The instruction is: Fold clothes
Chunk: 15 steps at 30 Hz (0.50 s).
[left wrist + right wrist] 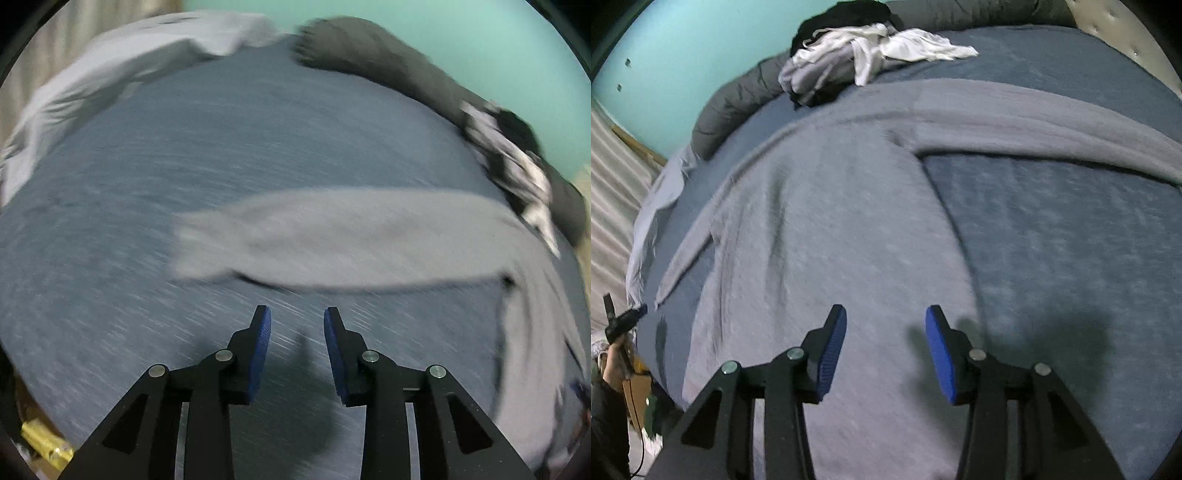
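Covering nearly the whole of both views, the bed [1071,258] with its blue sheet carries everything here. Spread flat across it lies the grey long-sleeved garment [820,221], its body toward the near edge and one sleeve [1034,122] laid out along the far side toward the right; the left wrist view, blurred, shows that sleeve as a pale band across the sheet. A pile of unfolded clothes [857,59], white and dark, sits at the far edge against a rolled grey duvet [731,107]. The right gripper [885,321] hangs over the garment's body near its side hem, jaws apart and empty. The left gripper [297,325] is over bare sheet just short of the sleeve, jaws likewise parted with nothing between them. I judge the garment is laid out and the sleeve fold is next: that calls for lowering onto the sleeve, pinching the cloth alone, and carrying it across the body.
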Available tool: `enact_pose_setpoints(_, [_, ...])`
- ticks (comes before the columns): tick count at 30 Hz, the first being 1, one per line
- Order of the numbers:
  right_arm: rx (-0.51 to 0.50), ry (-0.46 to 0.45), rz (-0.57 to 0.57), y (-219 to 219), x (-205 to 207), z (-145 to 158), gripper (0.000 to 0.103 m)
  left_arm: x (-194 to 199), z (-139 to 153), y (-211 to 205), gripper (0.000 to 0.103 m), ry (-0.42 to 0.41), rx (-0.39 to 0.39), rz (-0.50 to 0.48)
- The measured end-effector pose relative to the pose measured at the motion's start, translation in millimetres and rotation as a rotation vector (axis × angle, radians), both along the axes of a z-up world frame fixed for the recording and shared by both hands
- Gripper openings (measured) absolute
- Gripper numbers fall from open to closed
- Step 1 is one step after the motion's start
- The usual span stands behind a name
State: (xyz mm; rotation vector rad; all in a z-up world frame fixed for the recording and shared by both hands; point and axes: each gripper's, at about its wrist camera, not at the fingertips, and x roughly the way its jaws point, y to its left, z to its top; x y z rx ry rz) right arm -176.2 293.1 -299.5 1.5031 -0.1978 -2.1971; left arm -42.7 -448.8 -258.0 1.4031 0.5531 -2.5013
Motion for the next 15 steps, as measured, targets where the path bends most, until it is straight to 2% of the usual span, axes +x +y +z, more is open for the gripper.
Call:
enact_pose_setpoints(6, [0.039, -0.065, 0.015, 34.2, 20.2, -8.4, 0.051, 2.9, 1.6, 93.1, 0.033, -0.024, 0.111, -0.226])
enact_pose_setpoints(10, [0.022, -0.111, 0.012, 48.6, 34.2, -18.7, 0.051, 5.8, -6.5, 143.2, 0.033, -0.056, 0.175, -0.332])
enact_pose_setpoints(15, [0.026, -0.128, 0.03, 48.6, 48.3, -22.8, 0.051, 10.3, -21.1, 201.8, 0.033, -0.114, 0.211, -0.437])
